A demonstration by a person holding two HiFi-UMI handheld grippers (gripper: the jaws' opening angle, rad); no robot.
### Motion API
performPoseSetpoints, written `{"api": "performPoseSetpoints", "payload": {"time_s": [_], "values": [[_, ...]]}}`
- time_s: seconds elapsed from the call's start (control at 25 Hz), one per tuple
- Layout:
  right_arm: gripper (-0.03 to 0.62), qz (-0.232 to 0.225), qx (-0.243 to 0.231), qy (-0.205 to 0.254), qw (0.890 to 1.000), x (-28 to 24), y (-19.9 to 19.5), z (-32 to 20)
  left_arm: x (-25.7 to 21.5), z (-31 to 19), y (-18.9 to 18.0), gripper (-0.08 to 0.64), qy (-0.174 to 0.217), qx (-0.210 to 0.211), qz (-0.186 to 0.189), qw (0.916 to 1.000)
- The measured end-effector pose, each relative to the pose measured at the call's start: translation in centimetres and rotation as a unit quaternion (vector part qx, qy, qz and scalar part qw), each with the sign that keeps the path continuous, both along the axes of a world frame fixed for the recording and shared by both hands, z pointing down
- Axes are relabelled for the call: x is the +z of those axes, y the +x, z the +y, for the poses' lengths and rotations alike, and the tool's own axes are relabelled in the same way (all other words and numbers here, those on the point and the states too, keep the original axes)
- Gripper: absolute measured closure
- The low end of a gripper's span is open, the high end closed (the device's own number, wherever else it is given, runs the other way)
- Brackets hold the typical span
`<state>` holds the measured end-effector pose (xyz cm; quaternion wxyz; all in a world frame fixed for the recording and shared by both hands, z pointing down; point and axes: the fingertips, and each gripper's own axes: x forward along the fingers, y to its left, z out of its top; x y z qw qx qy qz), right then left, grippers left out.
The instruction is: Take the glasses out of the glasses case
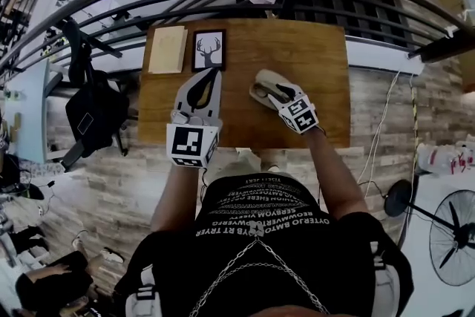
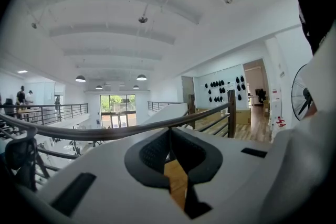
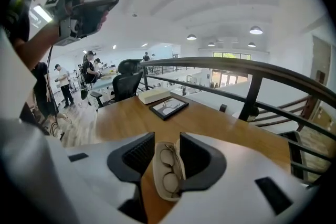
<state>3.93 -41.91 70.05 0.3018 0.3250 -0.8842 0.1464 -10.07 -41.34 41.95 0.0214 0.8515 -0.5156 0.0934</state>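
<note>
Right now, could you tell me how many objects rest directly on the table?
3: cream book far left, framed deer picture beside it, open glasses case holding glasses, nearer right. Nothing seems hidden.

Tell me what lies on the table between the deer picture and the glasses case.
Nothing: bare wood of the table runs from the deer picture to the glasses case, shown best in the right gripper view.

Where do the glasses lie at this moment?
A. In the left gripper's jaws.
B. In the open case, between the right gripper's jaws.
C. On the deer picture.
B: the right gripper view shows the glasses lying in the open case, with the jaws of the right gripper apart on either side of it.
</note>
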Motion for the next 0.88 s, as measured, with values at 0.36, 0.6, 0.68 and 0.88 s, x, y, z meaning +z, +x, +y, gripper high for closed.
{"api": "performPoseSetpoints", "payload": {"time_s": [0.36, 0.6, 0.68, 0.88], "values": [[0.445, 0.025, -0.001, -0.023, 0.999, 4.1, 0.0, -0.4, 0.1, -0.6, -0.2, 0.528, 0.001, -0.002, -0.002, 1.0000], [0.445, 0.045, 0.001, -0.054, 0.998, 7.0, 0.1, -0.5, 0.7, -0.7, -0.4, 0.526, -0.006, -0.002, -0.006, 1.0000], [0.445, 0.051, 0.004, -0.065, 0.997, 8.1, 0.3, -0.6, 0.8, -0.7, -0.6, 0.526, -0.008, -0.004, -0.008, 0.9999], [0.448, 0.062, 0.007, -0.085, 0.994, 9.9, 0.5, -0.9, 1.1, -1.0, -1.4, 0.526, -0.012, -0.011, -0.012, 0.9998]]}}
